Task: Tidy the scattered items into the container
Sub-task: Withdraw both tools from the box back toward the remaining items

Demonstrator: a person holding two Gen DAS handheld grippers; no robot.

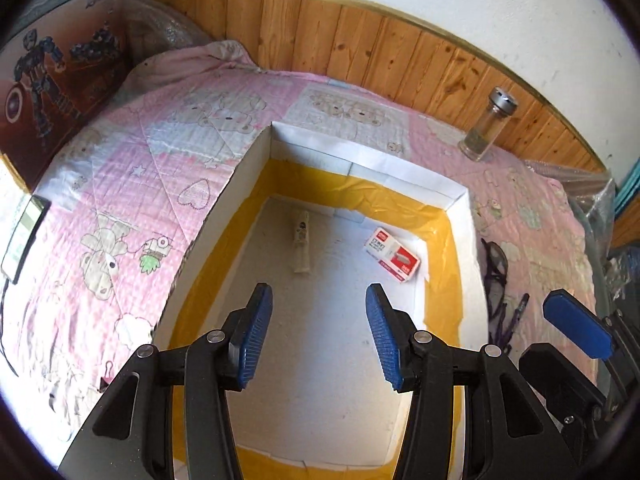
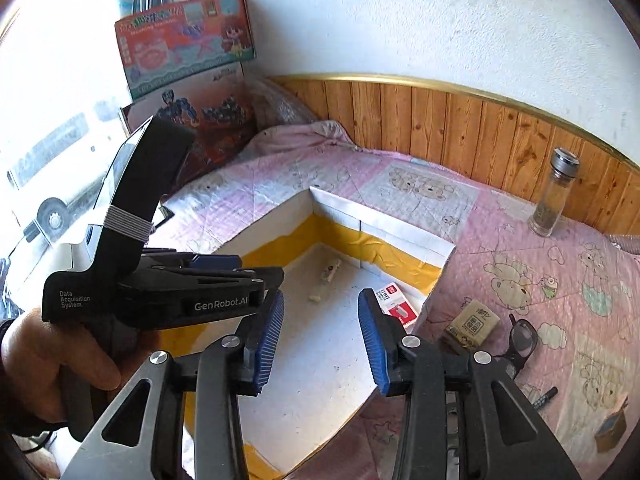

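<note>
left gripper [image 1: 318, 334]: jaws spread, nothing between the blue pads, hanging above the container's near half, pointing down into it
right gripper [image 2: 320, 338]: jaws apart, empty, over the container's near right part; in the left wrist view one of its blue pads shows beyond the right wall
hand [image 2: 60, 360]: wraps the left gripper's handle, seen at left in the right wrist view
container [image 1: 236, 188]: open white foam box, yellow tape lining the inner walls, sits mid-bed on the quilt
white tube [image 1: 301, 246]: inside, flat on the floor, toward the far left corner, lying roughly along the left wall
red-and-white box [image 1: 392, 254]: inside, flat, against the right wall near the far right corner; well apart from the tube
small pale bit [image 2: 315, 298]: on the container floor near the tube; too small to identify
tissue pack [image 2: 474, 326]: tan, on the quilt just outside the container's right wall
glasses [image 2: 520, 340]: dark frame, on the quilt right of the tissue pack, near it
pen [image 2: 544, 398]: dark, on the quilt toward the bed's near right edge
glass bottle [image 1: 486, 126]: metal cap, upright at the bed's far right edge by the wood panelling
binder clip [image 1: 106, 376]: pink, on the quilt left of the container, near edge
quilt [image 1: 132, 184]: pink, bear print, covers the bed
toy boxes [image 2: 188, 80]: propped at the far left corner against the wall
</note>
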